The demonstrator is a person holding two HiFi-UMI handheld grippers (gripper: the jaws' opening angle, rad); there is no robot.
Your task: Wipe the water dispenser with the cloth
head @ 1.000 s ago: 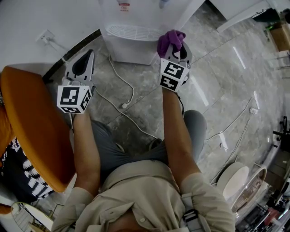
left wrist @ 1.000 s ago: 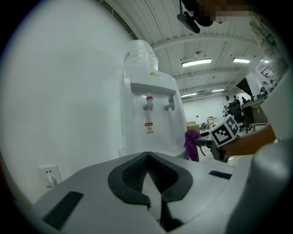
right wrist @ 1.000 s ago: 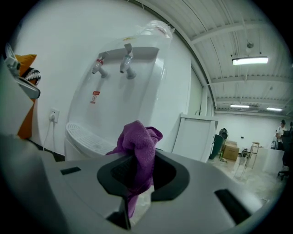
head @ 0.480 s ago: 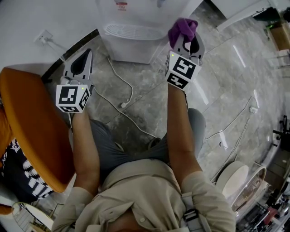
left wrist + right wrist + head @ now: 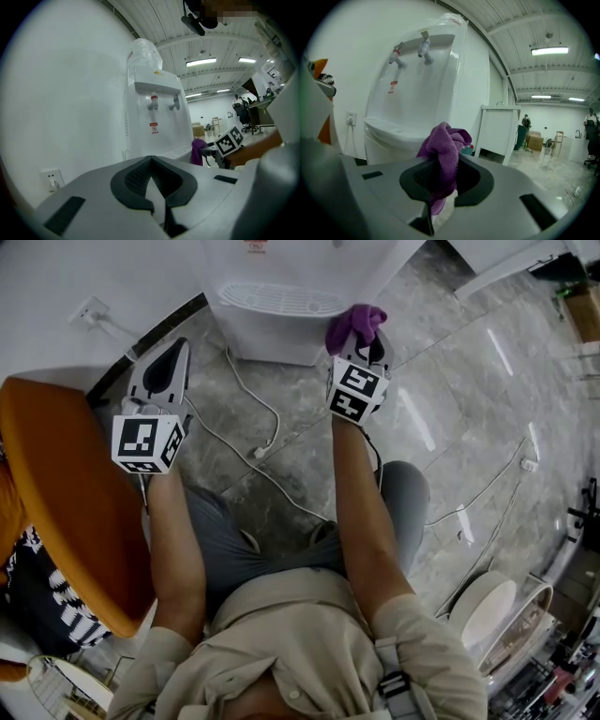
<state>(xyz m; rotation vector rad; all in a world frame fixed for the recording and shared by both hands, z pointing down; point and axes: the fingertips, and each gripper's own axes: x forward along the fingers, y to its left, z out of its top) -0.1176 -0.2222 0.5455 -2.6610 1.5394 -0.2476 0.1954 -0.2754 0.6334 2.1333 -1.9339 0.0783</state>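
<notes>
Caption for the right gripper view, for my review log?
Right gripper shut on a purple cloth, held in front of the white water dispenser.

Fuzzy purple cloth (image 5: pixel 443 154), glossy white plastic dispenser (image 5: pixel 410 93)

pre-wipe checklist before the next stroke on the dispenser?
1. Cloth grip: ok. The right claw is shut on the purple cloth, with a bunch sticking out past the tips.
2. Cloth touching the water dispenser: cannot tell. In the head view the cloth sits at the right corner of the drip tray.
3. Left claw out of the way: ok. It is shut on nothing and held off to the dispenser's left.
4. Floor cable: ok. It lies on the floor between the two arms, below the cloth.
5. Taps: ok. They sit above the cloth, not against it.
</notes>
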